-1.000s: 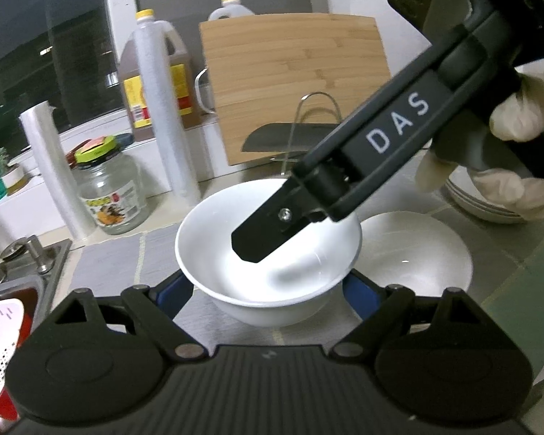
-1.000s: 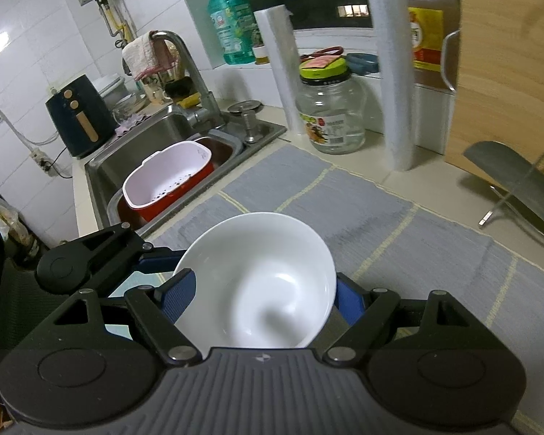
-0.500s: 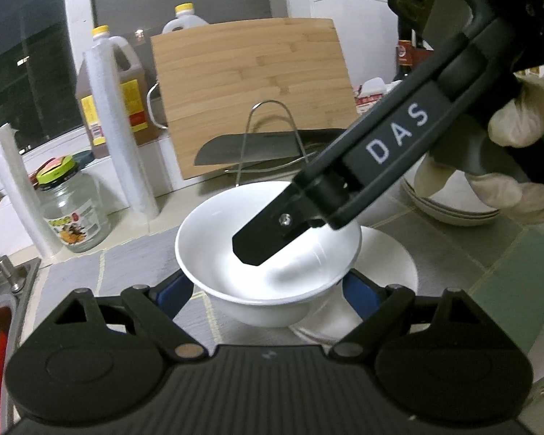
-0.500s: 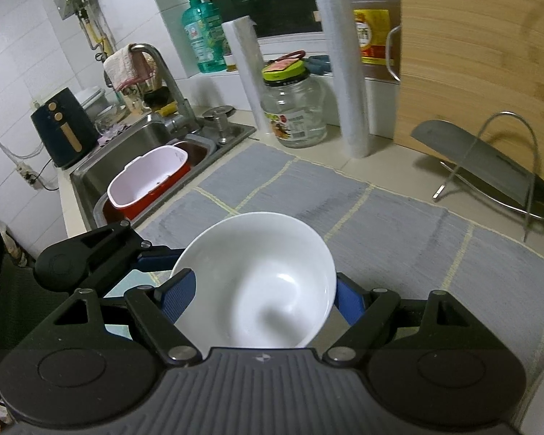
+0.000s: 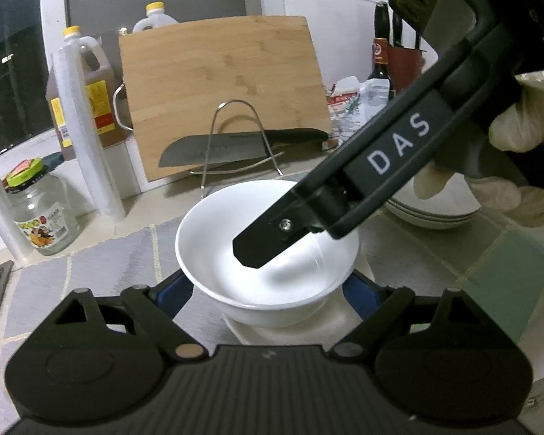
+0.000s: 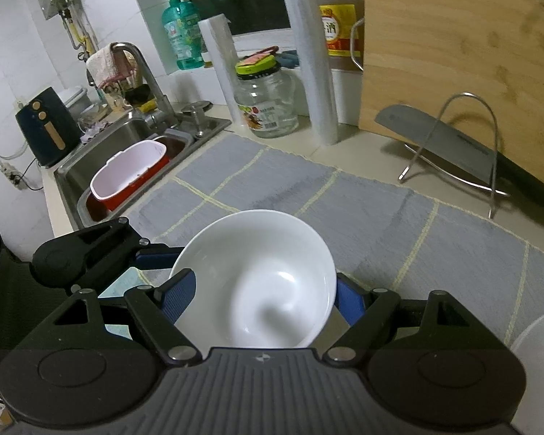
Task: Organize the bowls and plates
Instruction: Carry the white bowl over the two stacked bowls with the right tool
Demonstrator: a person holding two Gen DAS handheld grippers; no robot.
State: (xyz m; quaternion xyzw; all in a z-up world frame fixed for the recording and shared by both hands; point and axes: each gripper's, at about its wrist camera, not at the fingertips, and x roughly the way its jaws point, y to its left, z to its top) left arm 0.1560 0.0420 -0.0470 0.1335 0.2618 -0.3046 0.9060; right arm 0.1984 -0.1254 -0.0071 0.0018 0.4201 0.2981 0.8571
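White bowl (image 5: 268,253) clamped by left gripper (image 5: 268,290), second bowl (image 6: 254,282) clamped by right gripper (image 6: 261,297), grey mat (image 6: 380,217) bare ahead.

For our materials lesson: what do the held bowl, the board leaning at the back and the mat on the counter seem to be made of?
White bowl: likely glazed ceramic, shown by its glossy highlights and smooth rim.
Cutting board: probably bamboo, with pale joined strips and a matte finish.
Grey mat: seemingly woven fabric, dull and textured, with yellowish stitched lines.

Left gripper (image 5: 268,286) grips white bowl (image 5: 266,253) (over a second bowl (image 5: 330,326)).
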